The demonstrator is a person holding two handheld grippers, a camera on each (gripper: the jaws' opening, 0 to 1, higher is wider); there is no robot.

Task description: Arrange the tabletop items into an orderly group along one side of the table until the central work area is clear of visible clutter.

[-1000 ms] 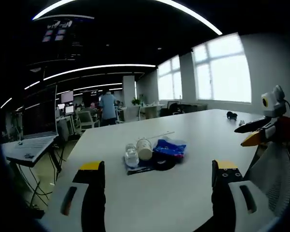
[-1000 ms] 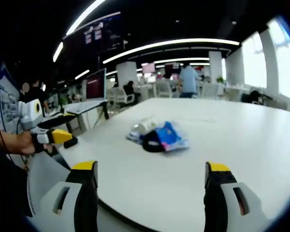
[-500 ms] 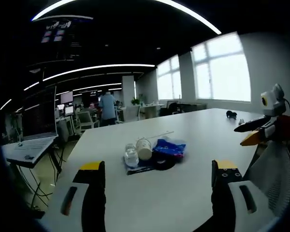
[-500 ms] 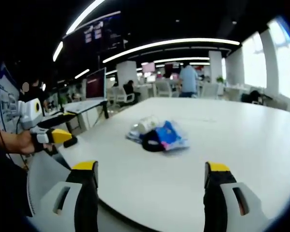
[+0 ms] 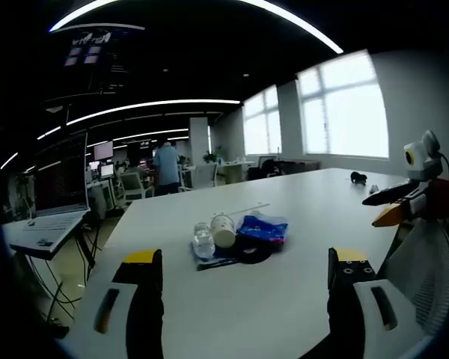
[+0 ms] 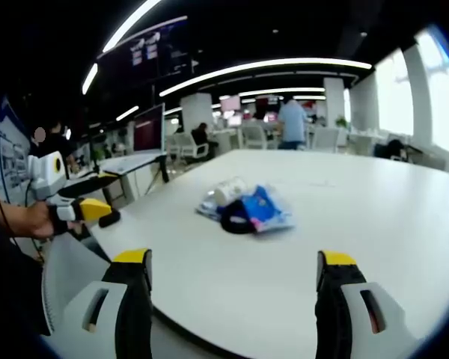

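A small heap lies in the middle of the white table (image 5: 299, 209): a clear bottle (image 5: 203, 241) on its side, a white cup (image 5: 224, 230), a blue crinkly bag (image 5: 263, 228) and a black roll (image 5: 250, 249). In the right gripper view the same heap shows the white cup (image 6: 226, 191), the blue bag (image 6: 262, 208) and the black roll (image 6: 234, 221). My left gripper (image 5: 244, 263) stands open, well short of the heap, with nothing between its jaws. My right gripper (image 6: 233, 265) is open too, at the table's near edge. Each gripper shows at the side of the other's view (image 5: 404, 203) (image 6: 82, 211).
A mesh chair back (image 5: 426, 273) stands by the table at the right. Small dark items (image 5: 358, 177) lie at the table's far end. A laptop (image 5: 56, 194) sits on a stand at the left. A person (image 5: 165, 167) stands among desks beyond.
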